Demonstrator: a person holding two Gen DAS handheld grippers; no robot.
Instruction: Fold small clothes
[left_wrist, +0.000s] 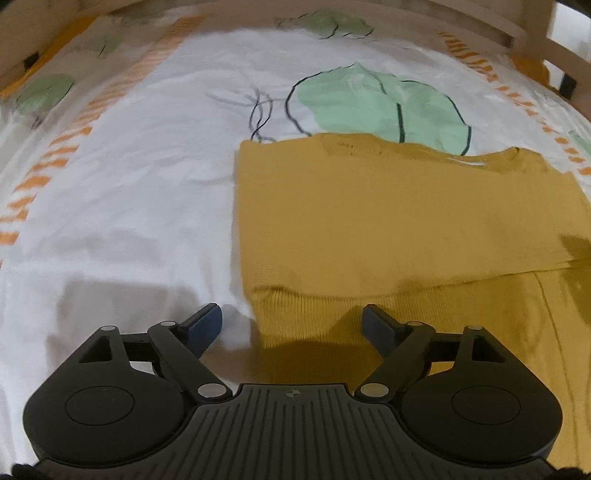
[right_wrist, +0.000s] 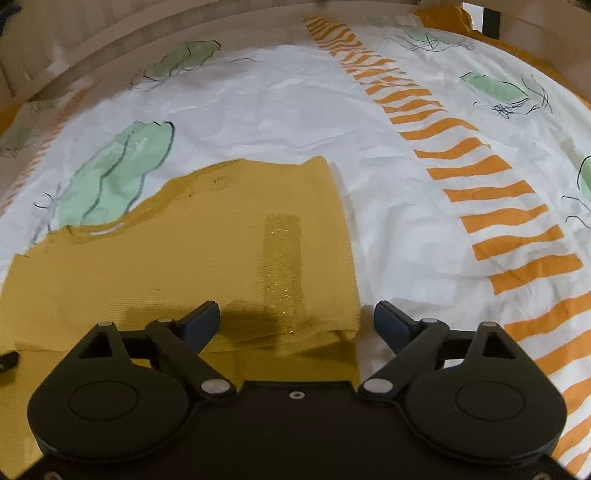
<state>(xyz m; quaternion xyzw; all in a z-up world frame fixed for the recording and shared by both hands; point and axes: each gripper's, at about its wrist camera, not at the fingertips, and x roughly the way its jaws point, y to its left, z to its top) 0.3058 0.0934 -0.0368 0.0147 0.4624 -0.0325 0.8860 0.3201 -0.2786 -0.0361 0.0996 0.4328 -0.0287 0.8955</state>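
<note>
A mustard-yellow knitted sweater (left_wrist: 399, 221) lies flat on a white bedsheet printed with pale green leaf shapes and orange dashed stripes (left_wrist: 140, 192). It is partly folded: an upper layer ends in a straight edge across the body, and the ribbed lower part shows beneath it, nearer the cameras. The neckline sits at the far edge of the sweater, over one of the green leaf prints.

The left gripper (left_wrist: 291, 325) hovers just off the near left corner of the sweater, over its ribbed hem, with its two dark blue-padded fingers (left_wrist: 205, 326) spread wide apart and nothing between them. One finger stands over bare sheet, the other over the knit. The right gripper (right_wrist: 295, 321) hovers at the sweater's (right_wrist: 184, 258) near right corner, its fingers (right_wrist: 391, 325) likewise spread and empty, straddling the folded edge; one finger is over the yellow cloth, the other over the sheet (right_wrist: 388, 206) beside it.

Nothing lies on the sweater or between it and either gripper. A small dark object shows at the left edge of the right wrist view, beside the sweater; what it is cannot be told.

Beyond the sweater's far side, the sheet runs up to a pale wooden bed frame (left_wrist: 517, 29), and a patch of mustard cloth (right_wrist: 443, 16) sits at the far corner by the frame. The sheet is lightly creased throughout.
</note>
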